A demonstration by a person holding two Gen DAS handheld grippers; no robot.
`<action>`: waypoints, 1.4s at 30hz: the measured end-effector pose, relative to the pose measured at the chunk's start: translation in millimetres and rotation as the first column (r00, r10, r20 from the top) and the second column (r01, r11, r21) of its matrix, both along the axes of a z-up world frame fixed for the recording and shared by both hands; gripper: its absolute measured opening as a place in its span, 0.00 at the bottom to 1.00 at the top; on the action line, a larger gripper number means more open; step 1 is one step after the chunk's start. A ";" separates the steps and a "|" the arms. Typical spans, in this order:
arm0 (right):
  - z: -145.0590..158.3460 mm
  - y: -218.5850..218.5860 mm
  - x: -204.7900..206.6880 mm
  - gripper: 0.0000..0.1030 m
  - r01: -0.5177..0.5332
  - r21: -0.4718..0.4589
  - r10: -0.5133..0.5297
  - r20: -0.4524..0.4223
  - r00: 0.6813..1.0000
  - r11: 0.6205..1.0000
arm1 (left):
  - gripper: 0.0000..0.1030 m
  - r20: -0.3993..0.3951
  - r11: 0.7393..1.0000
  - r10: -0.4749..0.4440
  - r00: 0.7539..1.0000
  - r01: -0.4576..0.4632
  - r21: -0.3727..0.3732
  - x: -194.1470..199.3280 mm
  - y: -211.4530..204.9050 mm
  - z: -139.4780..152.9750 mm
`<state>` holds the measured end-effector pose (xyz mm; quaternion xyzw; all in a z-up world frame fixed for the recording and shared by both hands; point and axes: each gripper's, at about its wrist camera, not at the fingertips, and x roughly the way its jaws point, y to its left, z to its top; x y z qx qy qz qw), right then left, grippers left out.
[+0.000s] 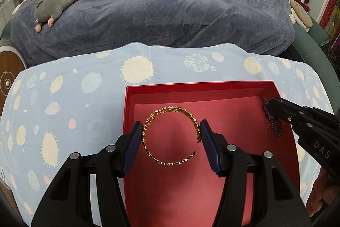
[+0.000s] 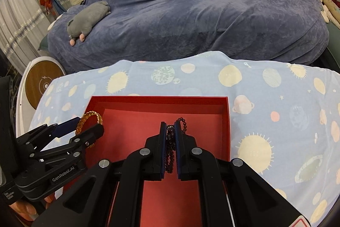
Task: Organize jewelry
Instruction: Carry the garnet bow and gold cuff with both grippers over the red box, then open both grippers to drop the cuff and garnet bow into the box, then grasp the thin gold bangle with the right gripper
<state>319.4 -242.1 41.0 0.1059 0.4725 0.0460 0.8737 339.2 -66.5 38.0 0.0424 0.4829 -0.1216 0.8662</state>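
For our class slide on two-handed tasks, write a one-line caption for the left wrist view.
Left gripper holds a gold bangle over the red box while the right gripper carries dark beads.

Blue-covered sofa [image 1: 159, 3], plush toys [image 1: 57, 3], curtain [image 2: 19, 20]

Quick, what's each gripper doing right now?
Left gripper: closed on the gold chain-link open bangle.
Right gripper: shut on the dark purple beaded strand.

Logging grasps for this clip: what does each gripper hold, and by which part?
The left gripper holds the gold bangle across its width, pads on opposite sides. The right gripper is shut on the bunched dark bead string, its loops dangling.
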 end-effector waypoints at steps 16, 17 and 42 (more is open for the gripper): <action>14.7 -20.8 -11.5 0.45 0.075 -0.028 -0.073 0.068 0.995 0.997 | 0.73 0.050 0.997 0.054 0.997 -0.052 -0.051 -2.8 10.9 11.0; 19.6 -22.1 -16.2 0.45 0.079 -0.027 -0.077 0.077 0.994 0.997 | 0.73 0.055 0.997 0.048 0.997 -0.045 -0.060 -7.0 11.6 15.6; 5.9 9.1 -244.8 0.47 0.068 -0.127 -0.066 0.016 0.998 0.990 | 0.74 0.036 0.999 0.052 0.998 -0.052 -0.006 -202.1 55.4 18.2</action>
